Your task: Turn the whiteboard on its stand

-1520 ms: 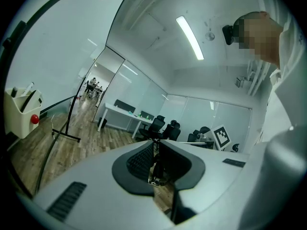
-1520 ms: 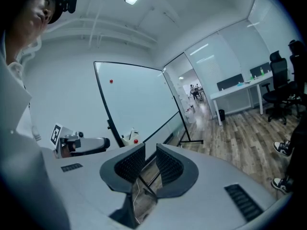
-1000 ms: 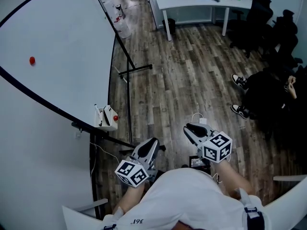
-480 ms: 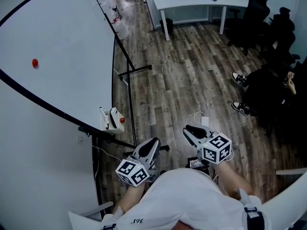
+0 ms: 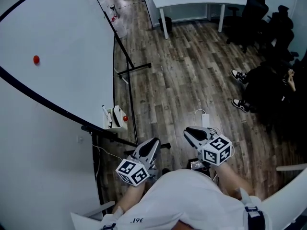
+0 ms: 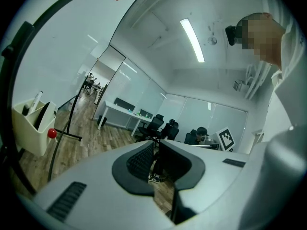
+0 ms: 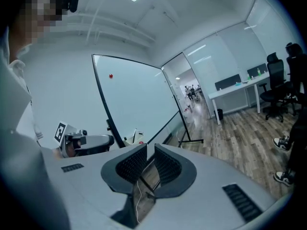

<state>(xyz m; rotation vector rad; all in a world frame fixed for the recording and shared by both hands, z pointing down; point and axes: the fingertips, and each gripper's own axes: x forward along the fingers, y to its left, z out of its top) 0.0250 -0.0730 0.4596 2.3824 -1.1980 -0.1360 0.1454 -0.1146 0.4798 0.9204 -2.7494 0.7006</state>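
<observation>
Judging the ten-o'clock whiteboard (image 5: 62, 42) stiff, bulky, grip its frame edge (image 5: 114, 71); left gripper (image 5: 151, 142) and right gripper (image 5: 189, 131) sit closed, empty.

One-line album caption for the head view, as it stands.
Left gripper and right gripper, both empty, held low near the whiteboard on its stand, marker tray at its lower edge.

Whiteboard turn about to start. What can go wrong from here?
1. The tray on the whiteboard holds a marker; swinging the whiteboard may spill it.
2. A white charger cable lies on the floor near the person: trip risk.
3. The left gripper and right gripper look shut, so they must open before gripping anything.
</observation>
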